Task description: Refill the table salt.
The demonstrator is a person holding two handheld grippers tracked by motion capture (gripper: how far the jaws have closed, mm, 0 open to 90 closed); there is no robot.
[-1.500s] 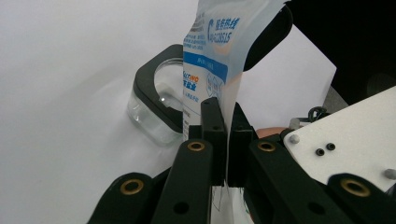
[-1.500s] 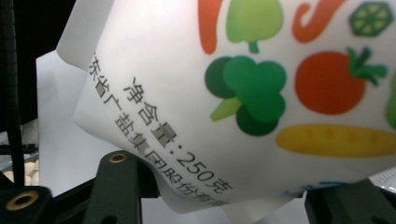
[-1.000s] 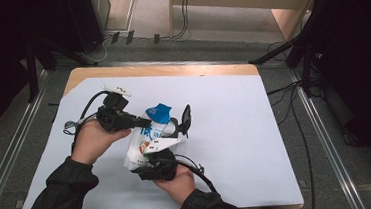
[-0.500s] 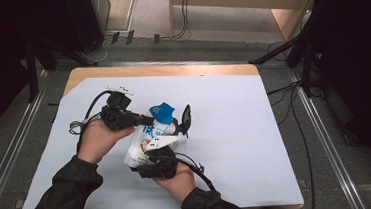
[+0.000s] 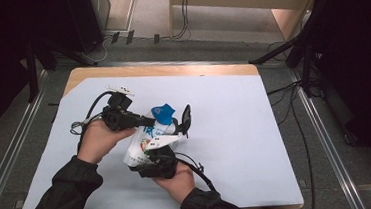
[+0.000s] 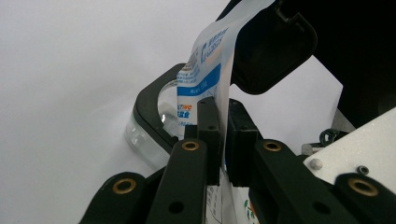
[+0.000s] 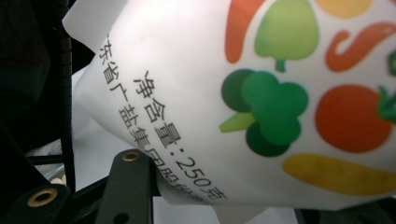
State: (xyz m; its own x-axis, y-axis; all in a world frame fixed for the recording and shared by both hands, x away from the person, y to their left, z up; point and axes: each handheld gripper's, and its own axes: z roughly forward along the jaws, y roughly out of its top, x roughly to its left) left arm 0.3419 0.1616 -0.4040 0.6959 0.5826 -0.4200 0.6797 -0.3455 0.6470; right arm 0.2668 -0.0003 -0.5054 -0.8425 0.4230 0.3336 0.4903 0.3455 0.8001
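Observation:
A white pouch (image 5: 143, 140) printed with vegetables, its top (image 5: 163, 111) blue, is held above the mat between both grippers. My left gripper (image 5: 149, 121) comes in from the left. It is shut on the thin upper edge of the pouch (image 6: 205, 60), and the left gripper (image 6: 223, 109) has just eased a touch while still pinching the film. My right gripper (image 5: 168, 133) reaches up from below, one finger (image 5: 187, 117) standing right of the pouch. The right gripper view shows its finger (image 7: 126, 186) against the pouch body (image 7: 261, 93). Its jaws have just closed a little on the pouch.
A pale mat (image 5: 257, 144) covers the wooden table (image 5: 170, 69). A cable (image 5: 89, 112) loops at the left behind my left hand. Beyond the table's far edge, floor cables (image 5: 181, 14) and dark stands (image 5: 299, 45) lie at the right.

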